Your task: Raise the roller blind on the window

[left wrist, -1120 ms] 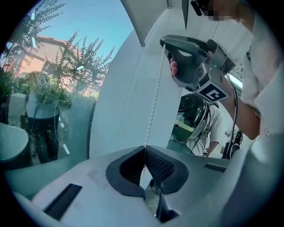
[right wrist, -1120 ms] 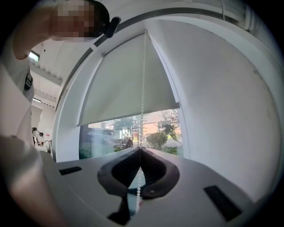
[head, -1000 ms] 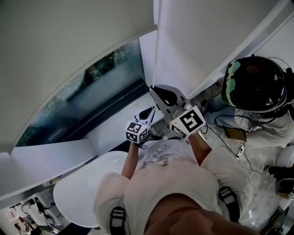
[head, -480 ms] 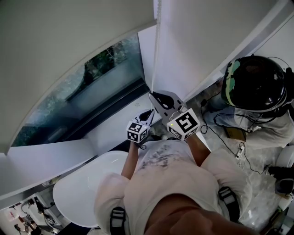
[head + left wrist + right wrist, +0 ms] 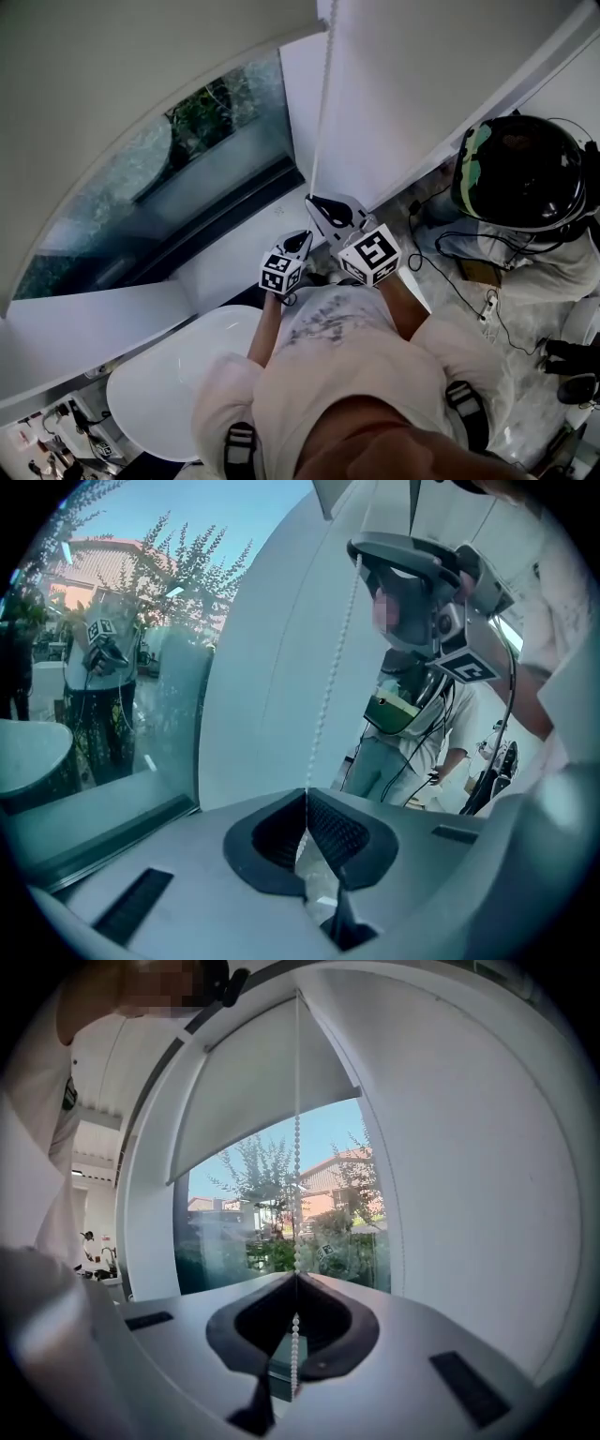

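Smooth window glass (image 5: 272,1232) is showing beyond the right claw (image 5: 296,1277); the flat, matte white blind (image 5: 253,1091) is hanging above it. A fine beaded chain (image 5: 297,1147) is dropping down — this claw and the left claw (image 5: 305,794) are both clamping it.

The bead chain (image 5: 322,103) hangs at twelve, and the white wall (image 5: 422,84) closes off one to two. Window glass (image 5: 187,178) blocks ten to eleven. A helmeted person (image 5: 520,173) crowds three and a round table (image 5: 159,384) fills seven. I could pass along the sill (image 5: 220,267) at nine.
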Available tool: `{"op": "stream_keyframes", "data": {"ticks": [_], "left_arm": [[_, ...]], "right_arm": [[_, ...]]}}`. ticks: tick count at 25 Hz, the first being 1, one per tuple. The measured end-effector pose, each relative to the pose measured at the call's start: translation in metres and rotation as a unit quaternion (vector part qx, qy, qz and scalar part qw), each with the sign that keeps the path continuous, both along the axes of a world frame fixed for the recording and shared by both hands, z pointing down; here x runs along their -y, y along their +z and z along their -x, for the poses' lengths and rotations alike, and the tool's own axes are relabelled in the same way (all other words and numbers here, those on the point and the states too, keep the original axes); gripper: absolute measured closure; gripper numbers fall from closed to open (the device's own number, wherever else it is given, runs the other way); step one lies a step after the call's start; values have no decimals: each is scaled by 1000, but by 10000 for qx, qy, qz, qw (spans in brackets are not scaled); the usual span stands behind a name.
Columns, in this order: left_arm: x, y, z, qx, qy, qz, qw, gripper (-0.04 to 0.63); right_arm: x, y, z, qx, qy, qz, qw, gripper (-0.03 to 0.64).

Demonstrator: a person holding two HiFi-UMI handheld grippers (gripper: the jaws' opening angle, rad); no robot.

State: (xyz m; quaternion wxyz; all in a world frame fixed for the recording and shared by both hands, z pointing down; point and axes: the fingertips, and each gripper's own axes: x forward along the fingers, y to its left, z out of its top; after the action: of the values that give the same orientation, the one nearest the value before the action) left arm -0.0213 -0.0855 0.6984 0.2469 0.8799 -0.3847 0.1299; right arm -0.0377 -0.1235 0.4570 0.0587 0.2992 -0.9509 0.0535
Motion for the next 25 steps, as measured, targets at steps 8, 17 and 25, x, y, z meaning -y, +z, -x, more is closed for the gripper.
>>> {"op": "stream_keyframes", "data": {"ticks": [8,17,25], "left_arm": [[2,-57,8,-167,-127,-607,9979,583],[9,-194,22,-377,-206,-1784,9830,523],[24,-321,21,-570,-22,-2732,9603,523]], "right_arm": [[2,-1,2,-61,-98,-72,9999,555],[5,-1,0,-75,-72,-136,9999,555],[3,-2,1,-54,-61,-173,9998,555]]}}
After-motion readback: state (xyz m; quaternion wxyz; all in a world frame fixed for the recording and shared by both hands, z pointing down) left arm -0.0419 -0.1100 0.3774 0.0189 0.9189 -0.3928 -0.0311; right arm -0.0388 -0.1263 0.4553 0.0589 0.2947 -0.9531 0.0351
